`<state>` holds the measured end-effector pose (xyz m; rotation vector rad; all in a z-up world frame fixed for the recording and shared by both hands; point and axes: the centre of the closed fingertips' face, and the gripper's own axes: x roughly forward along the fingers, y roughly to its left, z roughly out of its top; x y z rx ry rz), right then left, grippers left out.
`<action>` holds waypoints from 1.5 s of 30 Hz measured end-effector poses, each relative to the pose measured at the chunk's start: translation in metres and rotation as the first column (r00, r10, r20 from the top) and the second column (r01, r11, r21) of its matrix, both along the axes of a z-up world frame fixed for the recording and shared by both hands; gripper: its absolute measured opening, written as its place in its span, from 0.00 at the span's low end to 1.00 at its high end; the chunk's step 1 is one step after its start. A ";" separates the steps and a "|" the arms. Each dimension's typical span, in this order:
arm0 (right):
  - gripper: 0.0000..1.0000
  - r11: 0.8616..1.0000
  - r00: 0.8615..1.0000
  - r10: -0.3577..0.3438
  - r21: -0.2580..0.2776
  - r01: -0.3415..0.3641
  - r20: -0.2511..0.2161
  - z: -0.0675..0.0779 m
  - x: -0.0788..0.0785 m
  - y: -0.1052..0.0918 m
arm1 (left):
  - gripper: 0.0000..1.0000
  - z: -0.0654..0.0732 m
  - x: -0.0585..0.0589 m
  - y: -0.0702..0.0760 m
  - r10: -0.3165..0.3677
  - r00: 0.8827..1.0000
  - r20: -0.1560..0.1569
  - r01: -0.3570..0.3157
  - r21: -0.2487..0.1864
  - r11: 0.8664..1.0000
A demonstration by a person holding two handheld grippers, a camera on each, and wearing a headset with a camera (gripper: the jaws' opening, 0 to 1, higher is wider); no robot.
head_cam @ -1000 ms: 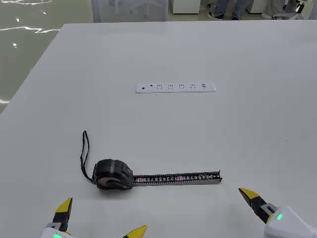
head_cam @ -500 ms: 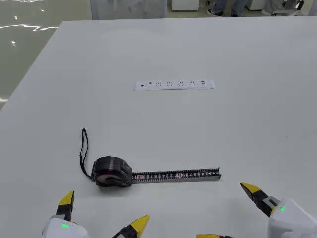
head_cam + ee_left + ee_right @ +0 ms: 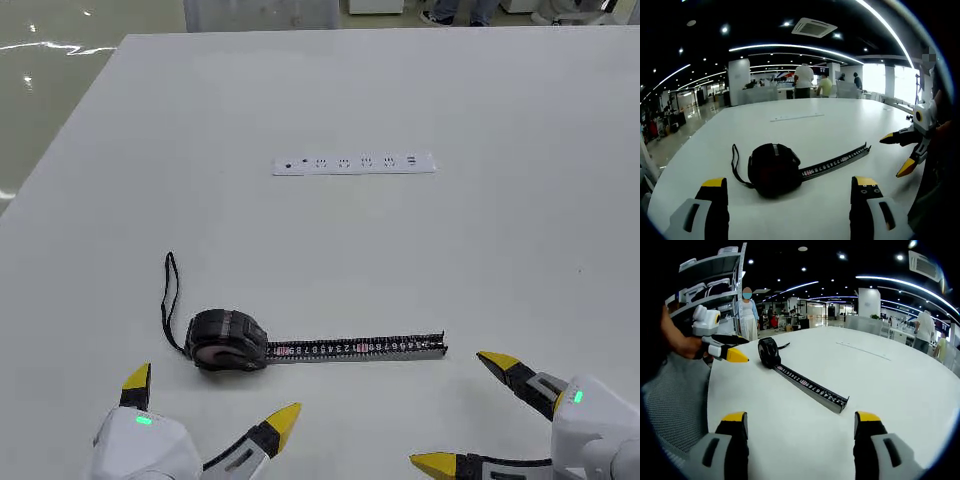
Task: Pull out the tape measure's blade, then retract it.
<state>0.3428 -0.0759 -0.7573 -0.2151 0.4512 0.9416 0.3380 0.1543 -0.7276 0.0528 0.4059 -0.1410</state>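
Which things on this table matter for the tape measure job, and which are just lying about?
For the job:
- tape measure, its blade lying pulled out
- left gripper and right gripper, both open, holding nothing

Lying about:
- white power strip, farther back on the table

We record a long white plastic power strip (image 3: 354, 164) lying flat on the broad white tabletop (image 3: 520, 260). We note people (image 3: 803, 80) standing beyond its far edge.
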 end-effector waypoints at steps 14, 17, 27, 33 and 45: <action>0.73 0.993 0.993 0.118 -0.030 -0.118 0.006 -0.006 0.028 -0.006 | 0.97 -0.007 0.024 0.004 0.071 0.997 -0.033 -0.071 -0.014 0.997; 0.69 0.989 0.990 0.142 -0.040 -0.141 0.006 -0.007 0.033 -0.007 | 0.96 -0.008 0.029 0.004 0.080 0.996 -0.042 -0.080 -0.012 0.997; 0.54 0.971 0.975 0.223 -0.084 -0.222 -0.006 -0.014 0.052 -0.009 | 0.93 -0.015 0.041 0.005 0.118 0.989 -0.084 -0.121 -0.036 0.992; 0.46 0.957 0.962 0.271 -0.106 -0.271 -0.022 -0.020 0.058 -0.007 | 0.91 -0.018 0.046 0.009 0.144 0.984 -0.104 -0.150 -0.052 0.987; 0.30 0.936 0.946 0.323 -0.136 -0.325 -0.037 -0.027 0.072 -0.005 | 0.84 -0.027 0.054 0.016 0.168 0.975 -0.147 -0.178 -0.062 0.982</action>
